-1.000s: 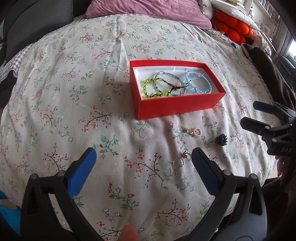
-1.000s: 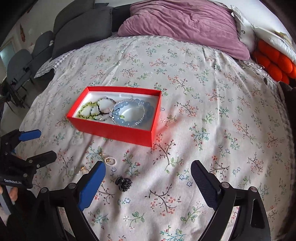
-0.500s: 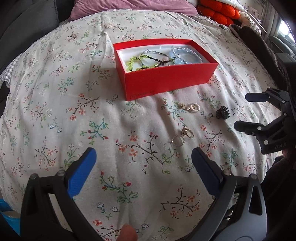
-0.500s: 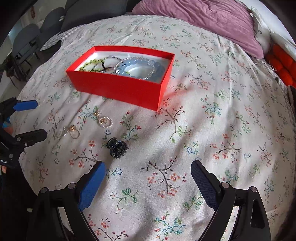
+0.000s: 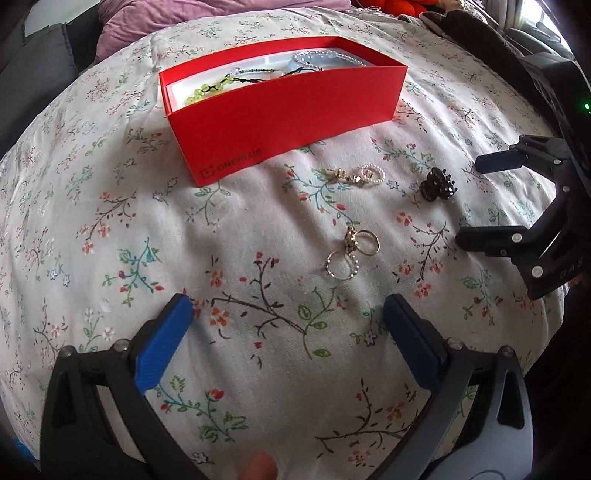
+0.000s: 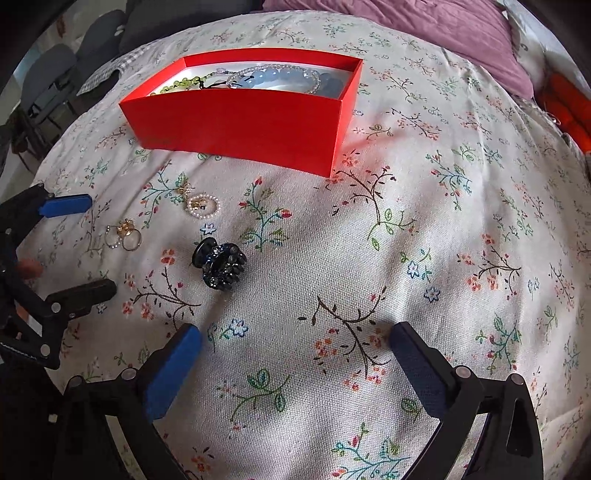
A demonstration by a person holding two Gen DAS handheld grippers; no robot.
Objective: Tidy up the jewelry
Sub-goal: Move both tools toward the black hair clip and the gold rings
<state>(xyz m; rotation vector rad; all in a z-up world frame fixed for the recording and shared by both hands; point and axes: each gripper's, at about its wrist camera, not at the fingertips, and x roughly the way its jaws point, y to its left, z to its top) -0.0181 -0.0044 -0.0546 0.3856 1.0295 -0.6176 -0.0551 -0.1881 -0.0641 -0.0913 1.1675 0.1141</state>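
Note:
A red box [image 5: 284, 110] [image 6: 240, 125] on the floral bedspread holds green, dark and pale blue bead bracelets [image 6: 280, 75]. In front of it lie a pearl-ring earring [image 5: 364, 174] [image 6: 201, 205], a pair of hoop earrings [image 5: 349, 253] [image 6: 123, 234] and a black hair claw [image 5: 437, 184] [image 6: 219, 264]. My left gripper [image 5: 288, 314] is open and empty, low over the cloth just short of the hoop earrings. My right gripper [image 6: 295, 343] is open and empty, with the hair claw ahead to its left. Each gripper shows in the other's view, the left [image 6: 74, 247] and the right [image 5: 491, 201].
A purple pillow [image 6: 424, 33] lies behind the box at the head of the bed. An orange cushion [image 6: 565, 107] is at the right edge. Dark chairs [image 6: 55, 81] stand beyond the bed's left side. A dark garment [image 5: 480, 40] lies at the far right.
Both grippers have come down and forward toward the bedspread, so the box and loose jewelry look larger and closer. Both stay open and nothing has been picked up.

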